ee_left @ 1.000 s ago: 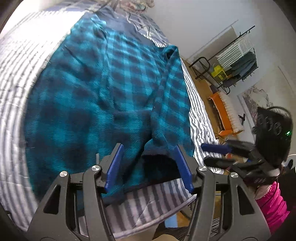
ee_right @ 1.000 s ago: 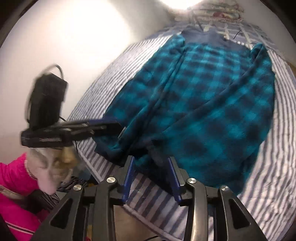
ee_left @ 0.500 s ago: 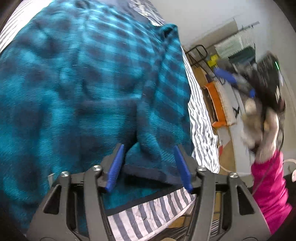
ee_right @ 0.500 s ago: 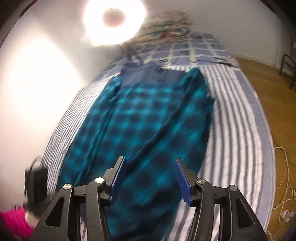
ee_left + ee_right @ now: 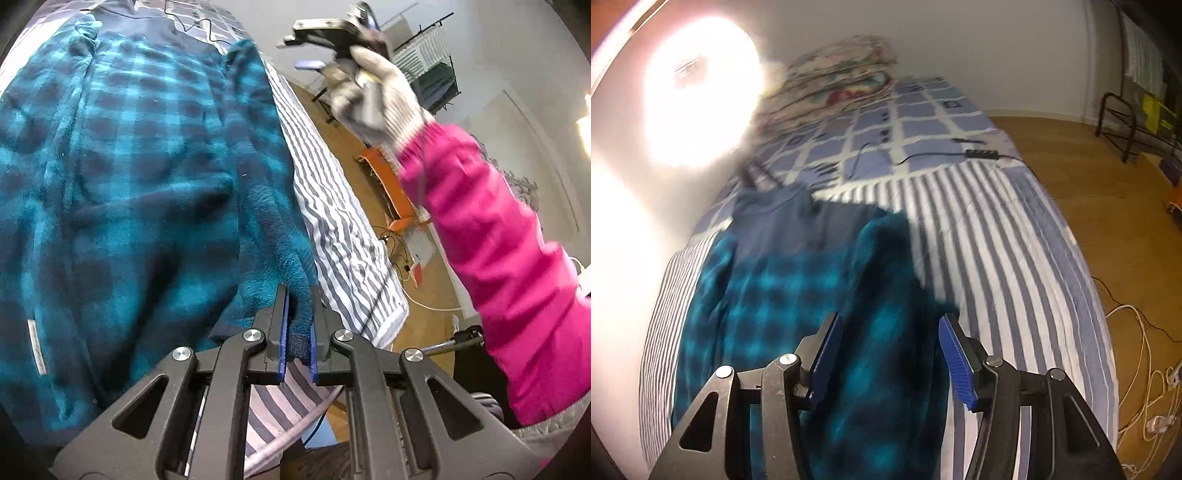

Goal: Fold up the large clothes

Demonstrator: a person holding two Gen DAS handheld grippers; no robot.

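Note:
A large teal and navy checked fleece garment [image 5: 122, 177] lies spread on a striped bed cover [image 5: 343, 236]. My left gripper [image 5: 297, 332] is shut on the garment's dark bottom hem at its right corner. In the left wrist view my right gripper [image 5: 314, 48] is held high in a gloved hand with a pink sleeve [image 5: 495, 251], far up over the bed's right side. In the right wrist view the right gripper [image 5: 890, 350] stands open above the garment [image 5: 798, 314], with nothing pinched between its blue pads [image 5: 955, 350].
A patterned quilt [image 5: 842, 81] and a checked sheet with a black cable and box [image 5: 982, 154] lie at the bed's head. Wooden floor [image 5: 1108, 192] with white cords runs along the right side. A clothes rack [image 5: 432, 70] and an orange item stand beyond.
My left gripper moved onto the hem corner and shut on it. The right gripper opened, left the bed's near edge and swung up and forward over the garment toward the bed's head.

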